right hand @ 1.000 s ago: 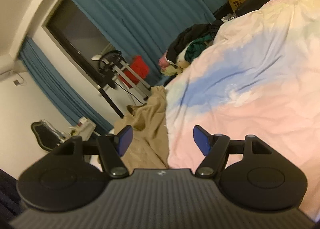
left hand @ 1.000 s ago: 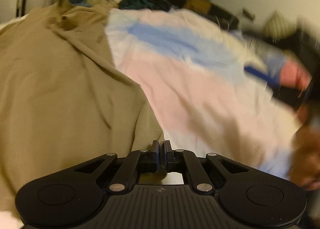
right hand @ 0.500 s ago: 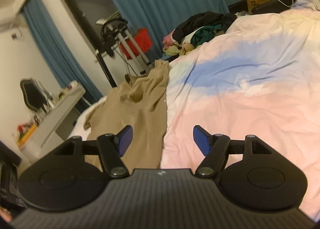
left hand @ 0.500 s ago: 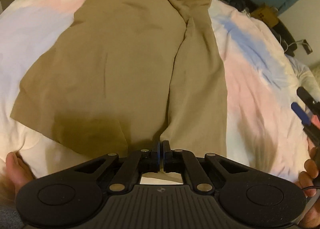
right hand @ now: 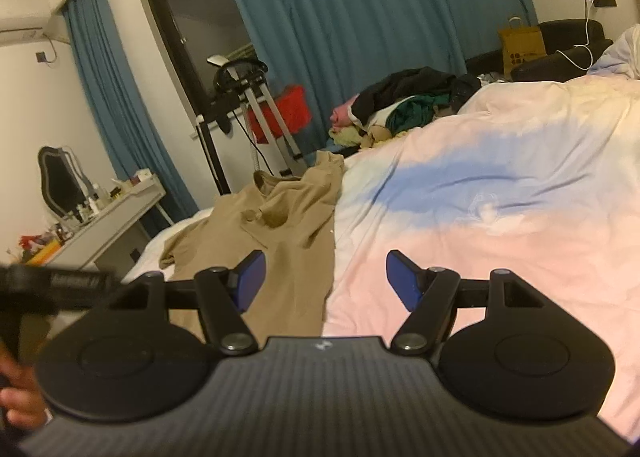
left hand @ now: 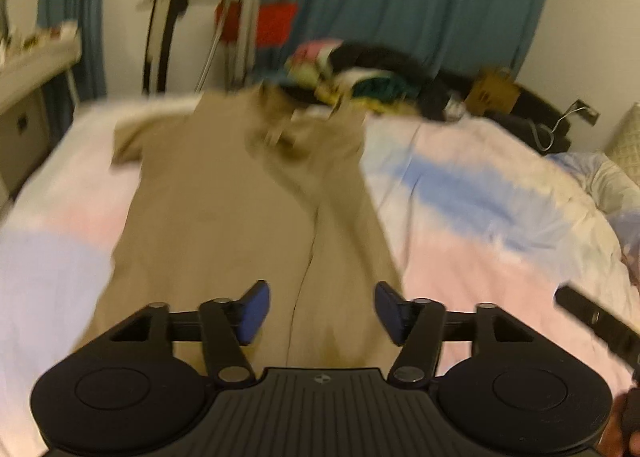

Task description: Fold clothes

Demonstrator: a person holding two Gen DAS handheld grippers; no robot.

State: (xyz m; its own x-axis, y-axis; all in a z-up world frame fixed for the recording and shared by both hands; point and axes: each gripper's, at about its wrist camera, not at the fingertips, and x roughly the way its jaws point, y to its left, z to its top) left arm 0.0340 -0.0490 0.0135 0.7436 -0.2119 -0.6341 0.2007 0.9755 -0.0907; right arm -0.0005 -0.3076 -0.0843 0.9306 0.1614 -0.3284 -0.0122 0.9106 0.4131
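Around the bed (right hand: 520, 241) the room is crowded: one heap of mixed clothes (right hand: 404, 105) sits at the far end of the bedcover, just beyond the collar of the tan shirt (left hand: 240, 225), and one paper bag (right hand: 522, 45) stands against the wall near a dark seat. Two blue curtains (right hand: 360, 17) hang behind, with one folding metal frame (right hand: 260, 109) and a red box (right hand: 288, 113) in front of them, and one white dresser (right hand: 108, 225) cluttered with small bottles lines the left side. The single tan shirt lies spread lengthwise on the left part of the pastel bedcover, its right side folded inward along a long crease. Both tools are open and hold nothing. The left gripper (left hand: 322, 311) hangs above the near hem with its blue pads spread over the crease; the right gripper (right hand: 322, 283) hovers over the shirt's right edge, where tan cloth meets pink cover. Right of the shirt, the bedcover runs wide and bare to the pillow (left hand: 616, 181) end.
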